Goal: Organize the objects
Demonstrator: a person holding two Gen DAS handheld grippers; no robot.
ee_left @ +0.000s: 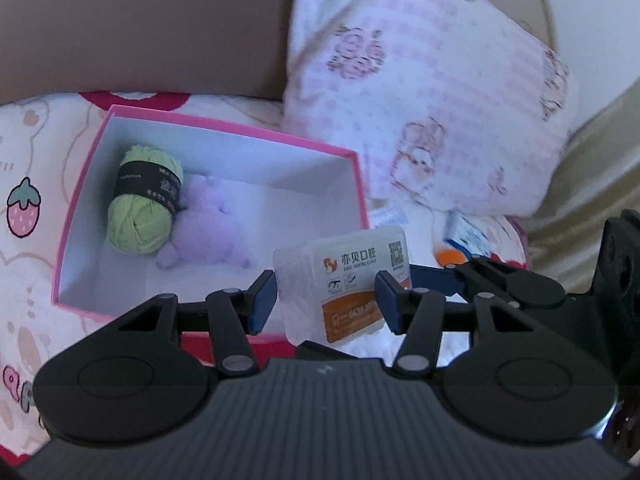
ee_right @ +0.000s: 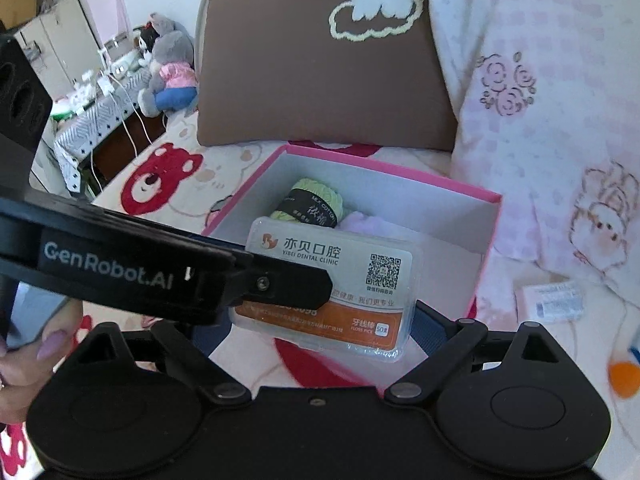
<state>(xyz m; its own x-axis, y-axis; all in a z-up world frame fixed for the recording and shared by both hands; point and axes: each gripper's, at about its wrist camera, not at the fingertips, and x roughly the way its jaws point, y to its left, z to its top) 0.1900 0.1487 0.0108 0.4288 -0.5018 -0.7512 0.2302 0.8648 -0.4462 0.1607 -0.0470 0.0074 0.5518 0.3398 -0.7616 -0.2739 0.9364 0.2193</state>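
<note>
We see the floss pick box [ee_left: 344, 280], a clear plastic case with a white and orange dental clinic label and a QR code, held up in the air just beside the near right corner of the pink box [ee_left: 224, 124]. In the left wrist view it stands between the blue pads of the left gripper [ee_left: 326, 300]; the right pad [ee_left: 390, 300] touches its edge, while the left pad [ee_left: 264, 300] sits against its other side, so the left gripper pinches the case. In the right wrist view the same case [ee_right: 360, 276] lies flat in front of the camera, with the left gripper's black arm marked "GenRobot.AI" crossing over its lower left part. The right gripper [ee_right: 316, 332] has its fingers spread wide on either side below the case; we cannot tell whether they touch it.

Inside the pink box, against its far left corner, lie a ball of green yarn [ee_left: 142, 200] with a black band and, touching it, a purple plush toy [ee_left: 204, 220]. The box rests on a bed sheet [ee_left: 28, 152] printed with strawberries and red bears. Behind it leans a brown cushion [ee_right: 320, 68], and to the right a pink checked pillow [ee_left: 432, 92]. Near the pillow's lower edge lie a small white packet [ee_right: 550, 300] and an orange-tipped item [ee_right: 624, 376], blurred.
</note>
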